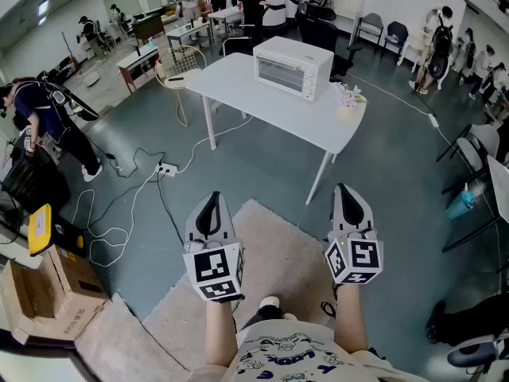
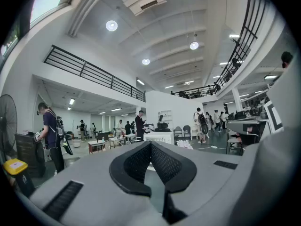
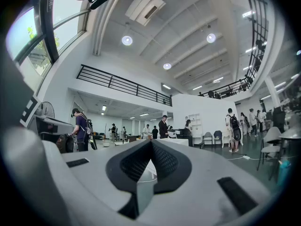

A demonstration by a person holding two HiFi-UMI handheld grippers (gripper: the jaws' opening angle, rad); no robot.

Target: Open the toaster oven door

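Claws level n side by side out front: left claw [image 1: 211, 204] & right claw [image 1: 343, 193] both pinched shut, nothing in em. Closed toaster oven [image 1: 293, 68] sits at worktop [image 1: 250, 102] far edge, well apart from both.

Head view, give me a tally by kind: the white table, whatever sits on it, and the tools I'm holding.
Table: 1
Toaster oven: 1
Flower bunch: 1
Tools: 2, the left tool and the right tool
Total: 5
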